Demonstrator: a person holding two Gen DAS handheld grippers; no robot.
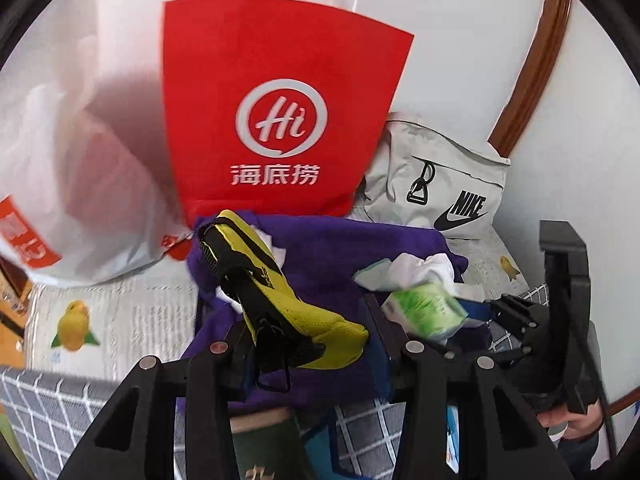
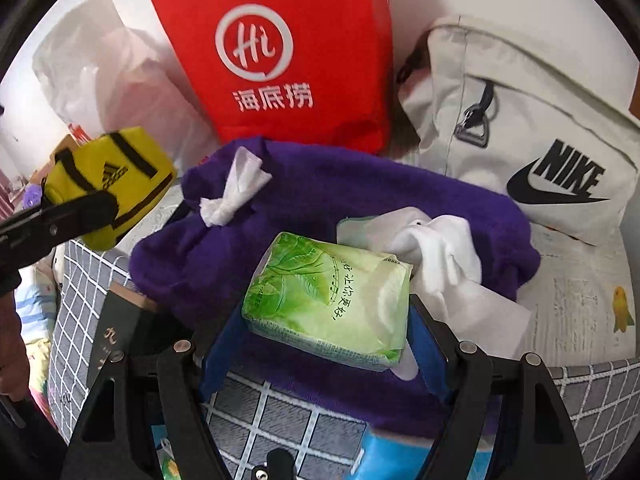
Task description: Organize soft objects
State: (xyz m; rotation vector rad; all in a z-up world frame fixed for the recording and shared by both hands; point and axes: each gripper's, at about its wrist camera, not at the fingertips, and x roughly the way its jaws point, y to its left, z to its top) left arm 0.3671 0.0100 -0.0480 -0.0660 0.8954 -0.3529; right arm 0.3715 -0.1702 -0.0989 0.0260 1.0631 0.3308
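From the left wrist view, the left claw (image 1: 304, 344) is clamped on a yellow pouch (image 1: 280, 292) with black trim, holding it up over a crumpled purple cloth (image 1: 332, 248). Behind the cloth a red paper bag (image 1: 280, 100) stands upright against the wall, with a white plastic bag (image 1: 80, 184) to its left and a pale Nike bag (image 1: 444, 184) to its right. Everything lies on a bed whose light cover (image 1: 132, 320) is printed with yellow birds. The right claw (image 1: 472, 316) shows at the right, closed on a green tissue pack (image 1: 428, 308).

From the right wrist view, the right claw (image 2: 324, 340) grips the green tissue pack (image 2: 328, 300) between its blue-padded fingers (image 2: 428, 344), just above the purple cloth (image 2: 320, 200). White crumpled tissues (image 2: 436, 248) lie on the cloth beside the pack, and a twisted one (image 2: 236, 188) lies farther back. At the left, the left claw (image 2: 80, 212) carries the yellow pouch (image 2: 116, 176). The red paper bag (image 2: 280, 60) and the Nike bag (image 2: 520, 140) stand behind.
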